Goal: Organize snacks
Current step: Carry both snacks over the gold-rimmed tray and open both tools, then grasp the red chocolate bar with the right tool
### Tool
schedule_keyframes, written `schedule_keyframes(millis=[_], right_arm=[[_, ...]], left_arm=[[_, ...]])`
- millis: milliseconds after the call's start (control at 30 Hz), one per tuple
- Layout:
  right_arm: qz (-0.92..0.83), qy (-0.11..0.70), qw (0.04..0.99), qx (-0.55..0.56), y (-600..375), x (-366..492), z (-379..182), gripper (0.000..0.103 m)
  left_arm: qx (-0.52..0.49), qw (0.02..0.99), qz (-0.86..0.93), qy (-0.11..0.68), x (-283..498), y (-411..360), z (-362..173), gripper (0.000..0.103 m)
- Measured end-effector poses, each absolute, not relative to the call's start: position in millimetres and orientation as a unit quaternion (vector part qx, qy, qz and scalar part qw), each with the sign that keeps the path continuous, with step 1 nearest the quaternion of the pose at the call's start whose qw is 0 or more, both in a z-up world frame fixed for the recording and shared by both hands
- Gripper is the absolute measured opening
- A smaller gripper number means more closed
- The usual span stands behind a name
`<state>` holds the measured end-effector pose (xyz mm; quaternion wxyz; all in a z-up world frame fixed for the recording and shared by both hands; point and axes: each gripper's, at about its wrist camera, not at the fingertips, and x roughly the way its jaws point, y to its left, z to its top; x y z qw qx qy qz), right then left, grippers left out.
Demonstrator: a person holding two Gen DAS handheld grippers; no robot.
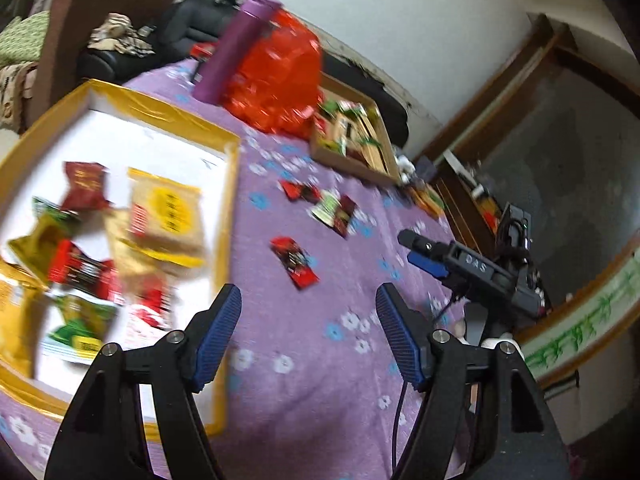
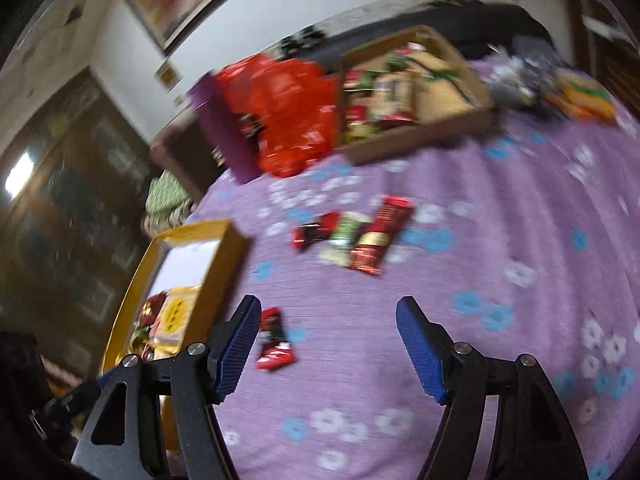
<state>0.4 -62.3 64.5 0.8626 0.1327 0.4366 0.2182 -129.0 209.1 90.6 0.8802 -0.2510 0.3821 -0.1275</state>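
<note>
My left gripper [image 1: 308, 300] is open and empty above the purple flowered cloth, just right of a yellow-rimmed tray [image 1: 160, 110] holding several snack packets. A red and black packet [image 1: 295, 262] lies just ahead of it. A small cluster of packets [image 1: 322, 204] lies farther on. My right gripper [image 2: 328, 312] is open and empty over the cloth. The same red packet [image 2: 274, 340] lies by its left finger, the cluster [image 2: 356, 236] ahead. The right gripper shows in the left wrist view [image 1: 424, 254]. The tray also shows in the right wrist view [image 2: 224, 256].
A cardboard box [image 1: 352, 162] of snacks stands at the far side; it also shows in the right wrist view [image 2: 416, 136]. A red plastic bag [image 1: 280, 80] and a purple bottle [image 1: 232, 52] stand beside it. An orange packet [image 2: 584, 98] lies at the far right. A sofa [image 1: 120, 56] lies behind.
</note>
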Motion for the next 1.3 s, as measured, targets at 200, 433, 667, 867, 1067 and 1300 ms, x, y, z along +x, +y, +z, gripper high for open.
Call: schedule_keyframes(millis=[200,433,667,867,1067,1300], right_arm=[[0.202,0.448,0.858,0.147,-83,14,43,0.073],[0.176,0.458,0.863,0.121,-62,58,28,0.070],[0.143,0.470,0.868,0.078,-28,104,10,0.063],[0.130,0.469,0.872,0.051,-12,115,0,0.030],[0.123,0.466,0.876,0.022,-25,92,0,0.025],[0.166,0.480,0.857,0.082,-67,37,-1,0.026]], left_arm=[[-0.211,0.878,-0.146,0.405,-125,172,89,0.069],[-0.191,0.876,-0.156,0.415,-123,158,82,0.069],[-0.186,0.870,-0.162,0.427,-114,159,71,0.069],[-0.190,0.866,-0.169,0.431,-107,161,65,0.069],[-0.185,0.863,-0.179,0.436,-100,153,63,0.069],[-0.151,0.868,-0.169,0.441,-69,131,60,0.069]])
